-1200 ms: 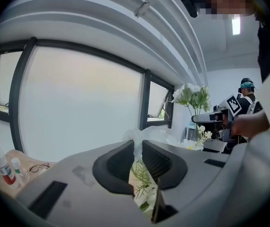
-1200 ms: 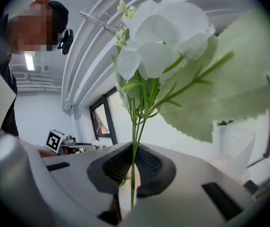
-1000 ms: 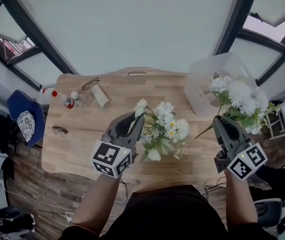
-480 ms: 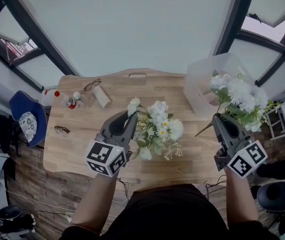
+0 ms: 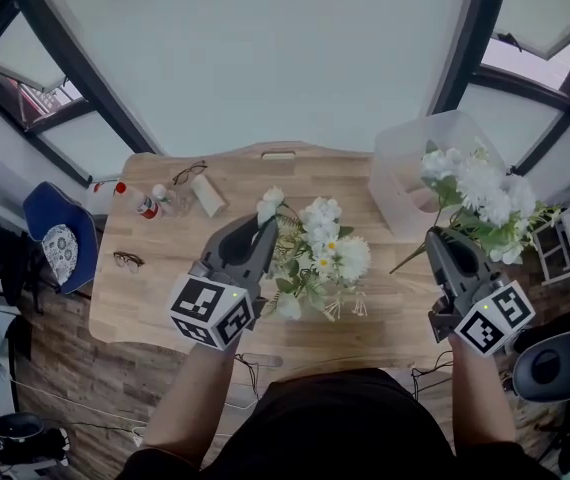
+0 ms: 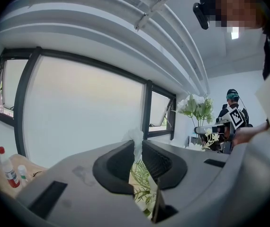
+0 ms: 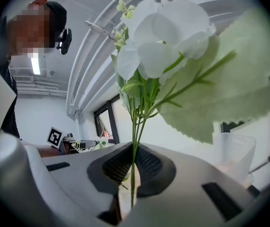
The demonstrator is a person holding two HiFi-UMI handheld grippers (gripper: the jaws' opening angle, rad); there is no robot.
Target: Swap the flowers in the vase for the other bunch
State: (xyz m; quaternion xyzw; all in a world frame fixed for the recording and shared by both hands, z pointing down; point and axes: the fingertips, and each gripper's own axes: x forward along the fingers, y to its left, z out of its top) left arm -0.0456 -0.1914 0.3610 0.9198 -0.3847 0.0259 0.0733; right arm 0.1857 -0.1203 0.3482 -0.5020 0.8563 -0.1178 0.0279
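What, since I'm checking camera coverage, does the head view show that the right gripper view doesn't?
Only the head view: the wooden table, glasses and small bottles. Only the right gripper view: the ceiling, and up close the white bunch's stem clamped in the right gripper's shut jaws. Both: that white bunch, the clear plastic container, and the left gripper holding the mixed bunch.
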